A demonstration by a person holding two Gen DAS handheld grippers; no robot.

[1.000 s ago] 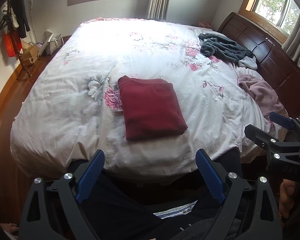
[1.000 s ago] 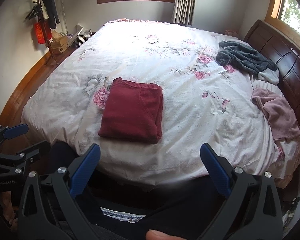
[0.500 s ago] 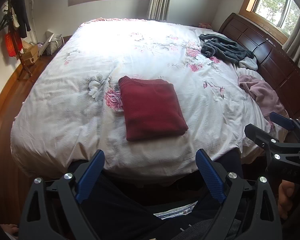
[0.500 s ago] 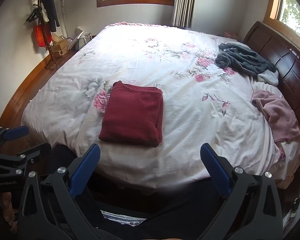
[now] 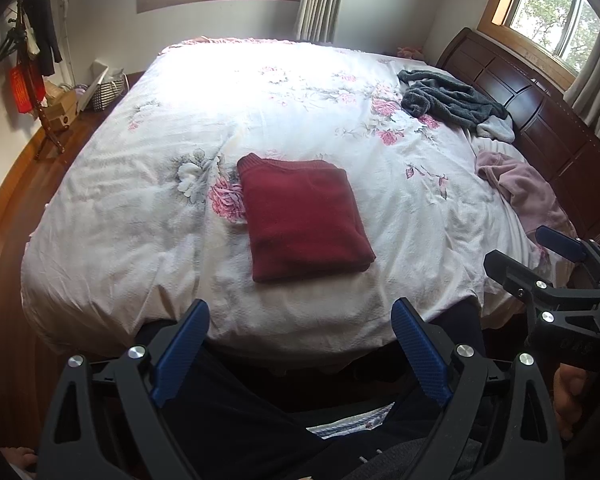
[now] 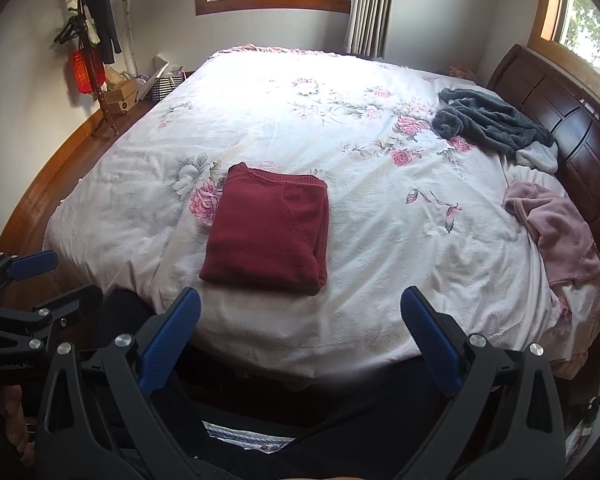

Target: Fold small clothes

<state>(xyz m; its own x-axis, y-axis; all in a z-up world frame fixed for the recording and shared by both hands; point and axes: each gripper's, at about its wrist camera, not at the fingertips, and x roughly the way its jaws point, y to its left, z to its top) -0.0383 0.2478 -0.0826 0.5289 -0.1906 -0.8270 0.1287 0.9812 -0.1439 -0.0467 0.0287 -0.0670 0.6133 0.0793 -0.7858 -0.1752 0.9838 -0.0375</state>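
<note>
A dark red sweater [image 5: 304, 216] [image 6: 268, 230] lies folded into a neat rectangle on the floral bedspread [image 5: 148, 200] [image 6: 400, 272], near the bed's front edge. My left gripper [image 5: 300, 316] is held back off the bed, open and empty, its blue pads [image 5: 180, 350] wide apart. My right gripper [image 6: 300, 304] is likewise open and empty, short of the sweater. Each gripper also shows at the side of the other's view: the right gripper [image 5: 540, 256], the left gripper [image 6: 52, 280].
A crumpled grey garment [image 5: 452, 100] [image 6: 488, 124] and a pink garment [image 5: 520, 188] [image 6: 556, 224] lie unfolded at the right, by the dark wooden headboard [image 5: 540, 108]. A coat stand [image 6: 92, 52] and boxes stand at the left wall. The person's dark-trousered legs fill the bottom.
Both grippers have drifted back and up very slightly, so the bed looks a little farther away. The red sweater has not moved and both grippers stay open.
</note>
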